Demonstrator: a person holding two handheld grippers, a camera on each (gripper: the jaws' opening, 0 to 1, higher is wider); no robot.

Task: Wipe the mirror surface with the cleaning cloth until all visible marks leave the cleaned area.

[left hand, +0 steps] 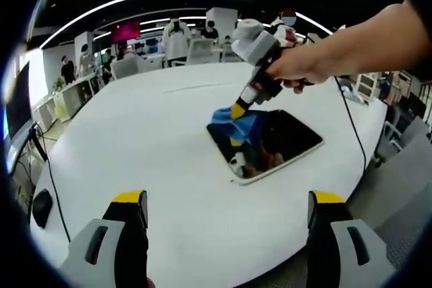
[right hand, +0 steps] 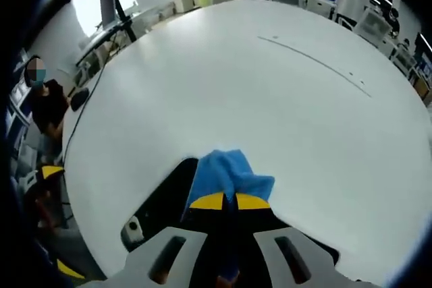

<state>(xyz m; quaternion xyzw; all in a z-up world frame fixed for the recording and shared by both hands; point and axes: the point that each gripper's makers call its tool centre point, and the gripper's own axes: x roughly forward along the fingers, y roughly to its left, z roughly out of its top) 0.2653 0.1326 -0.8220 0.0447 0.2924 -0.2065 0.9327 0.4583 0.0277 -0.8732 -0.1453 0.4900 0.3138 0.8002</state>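
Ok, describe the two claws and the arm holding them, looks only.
Left claw: two grey moulded fingers with slot cutouts and yellow-capped black tips. Right claw: the same grey fingers with yellow tips; in the left gripper view it has a grey housing and black neck, with a black cable trailing behind. No sleeve shows on the forearm.

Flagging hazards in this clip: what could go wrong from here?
The mirror lies unsecured on the white table, and the left gripper hangs open, away from it, so wiping pressure might slide it. The right gripper pinches only one bunch of the blue cloth, which could slip free.
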